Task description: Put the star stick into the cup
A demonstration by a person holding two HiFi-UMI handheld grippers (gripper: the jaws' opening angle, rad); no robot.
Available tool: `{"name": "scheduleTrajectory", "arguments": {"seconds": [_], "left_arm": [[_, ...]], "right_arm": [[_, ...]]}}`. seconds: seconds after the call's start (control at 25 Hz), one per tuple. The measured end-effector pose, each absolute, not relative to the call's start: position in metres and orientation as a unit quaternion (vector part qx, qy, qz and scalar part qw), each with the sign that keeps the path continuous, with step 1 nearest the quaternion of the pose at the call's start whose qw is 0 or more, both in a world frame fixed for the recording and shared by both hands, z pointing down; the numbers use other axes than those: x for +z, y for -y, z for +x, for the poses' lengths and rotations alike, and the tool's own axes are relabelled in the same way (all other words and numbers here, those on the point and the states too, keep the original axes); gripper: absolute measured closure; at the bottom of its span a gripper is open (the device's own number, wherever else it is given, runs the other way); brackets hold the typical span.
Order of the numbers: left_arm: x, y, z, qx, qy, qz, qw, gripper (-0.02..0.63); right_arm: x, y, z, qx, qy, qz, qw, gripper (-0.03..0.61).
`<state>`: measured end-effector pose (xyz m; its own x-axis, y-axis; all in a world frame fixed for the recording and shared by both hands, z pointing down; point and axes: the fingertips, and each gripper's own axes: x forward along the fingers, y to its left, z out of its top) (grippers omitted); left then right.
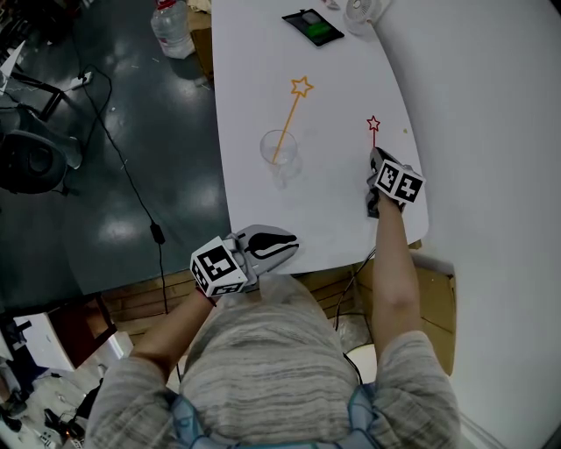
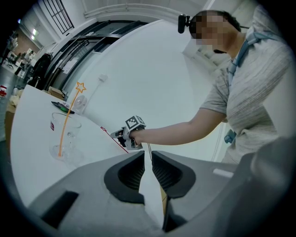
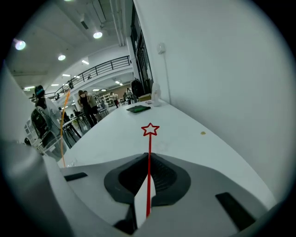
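A clear cup [image 1: 279, 151] stands on the white table [image 1: 333, 210] with an orange star stick [image 1: 292, 107] leaning in it. To its right, my right gripper [image 1: 375, 158] is shut on the stem of a red star stick [image 1: 373, 125], whose star points away from me just above the table. In the right gripper view the red star stick [image 3: 149, 152] runs between the closed jaws. My left gripper [image 1: 292, 242] hovers at the table's front edge, shut and holding nothing. From the left gripper view, the cup [image 2: 64, 135] sits far left of my left gripper [image 2: 148, 156].
At the table's far end lie a black device with a green screen [image 1: 313, 27] and a clear glass object [image 1: 359, 10]. A water bottle [image 1: 172, 26] and a cable [image 1: 131, 180] are on the floor to the left. A white wall [image 1: 491, 131] borders the table's right side.
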<state>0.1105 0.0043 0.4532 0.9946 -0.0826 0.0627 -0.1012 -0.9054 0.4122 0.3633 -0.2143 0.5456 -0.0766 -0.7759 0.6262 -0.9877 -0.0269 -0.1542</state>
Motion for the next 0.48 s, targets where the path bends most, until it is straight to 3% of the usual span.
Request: {"name": "scheduleTrajectory", "arguments": {"seconds": [0.48], "left_arm": [[0.45, -0.008, 0.107, 0.02, 0.046, 0.977, 0.208, 0.555]], "right_arm": [[0.429, 0.236, 0.302, 0.212, 0.756, 0.618, 0.033, 0.56]]}}
